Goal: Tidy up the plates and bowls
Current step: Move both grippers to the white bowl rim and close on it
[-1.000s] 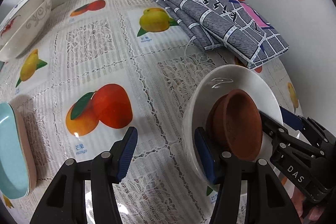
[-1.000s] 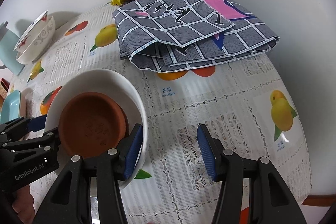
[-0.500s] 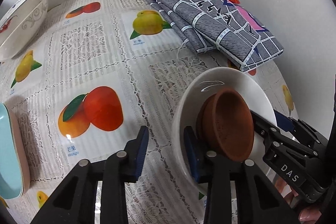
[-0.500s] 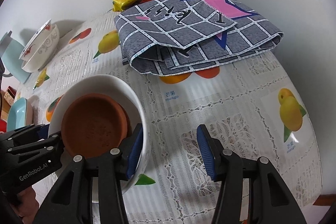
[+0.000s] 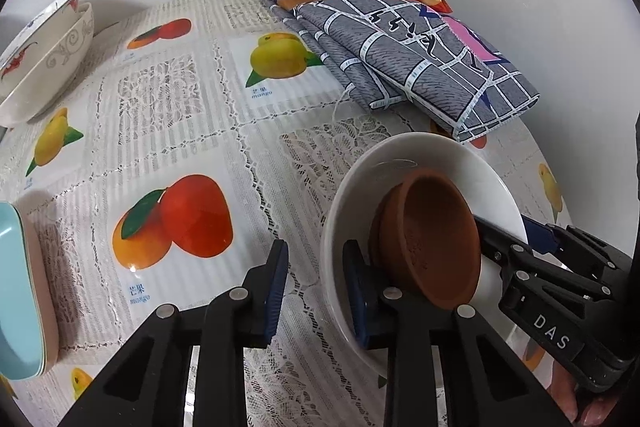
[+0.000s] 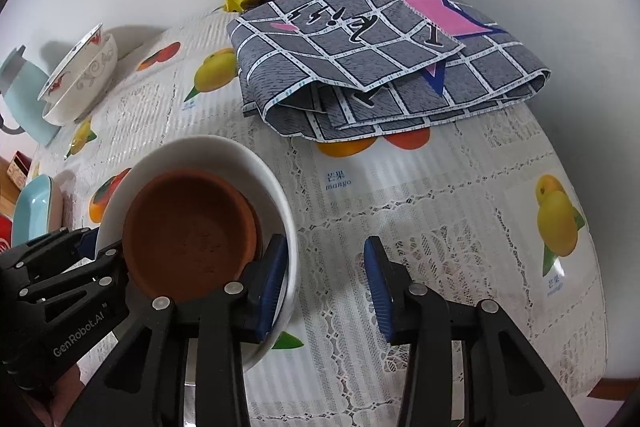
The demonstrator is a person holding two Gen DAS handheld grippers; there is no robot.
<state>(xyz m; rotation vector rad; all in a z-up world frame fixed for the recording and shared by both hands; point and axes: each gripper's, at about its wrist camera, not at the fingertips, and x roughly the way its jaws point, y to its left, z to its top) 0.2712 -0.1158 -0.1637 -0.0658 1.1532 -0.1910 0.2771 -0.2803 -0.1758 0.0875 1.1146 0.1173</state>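
Gripping is the step in hand: I am closing both tools on the glossy white ceramic bowl (image 5: pixel 440 159), which is sitting on the bench (image 5: pixel 180 115) near its right edge with a matte terracotta clay saucer (image 5: pixel 432 239) lying tilted inside it.

The left tool (image 5: pixel 316 267) is straddling the bowl's left rim, one pad inside and one outside. Its jaws have just been closing, yet I am still seeing cloth between the outer pad and the wall, so it is not gripping.

The right tool (image 6: pixel 324 263) is straddling the opposite rim, also just closing, with a wider gap.

Next, I judge, both need to pinch firmly before lifting. The glaze looks slick and the loose saucer could slide, so I am planning a level carry toward the stacked patterned bowls (image 5: pixel 48 59).
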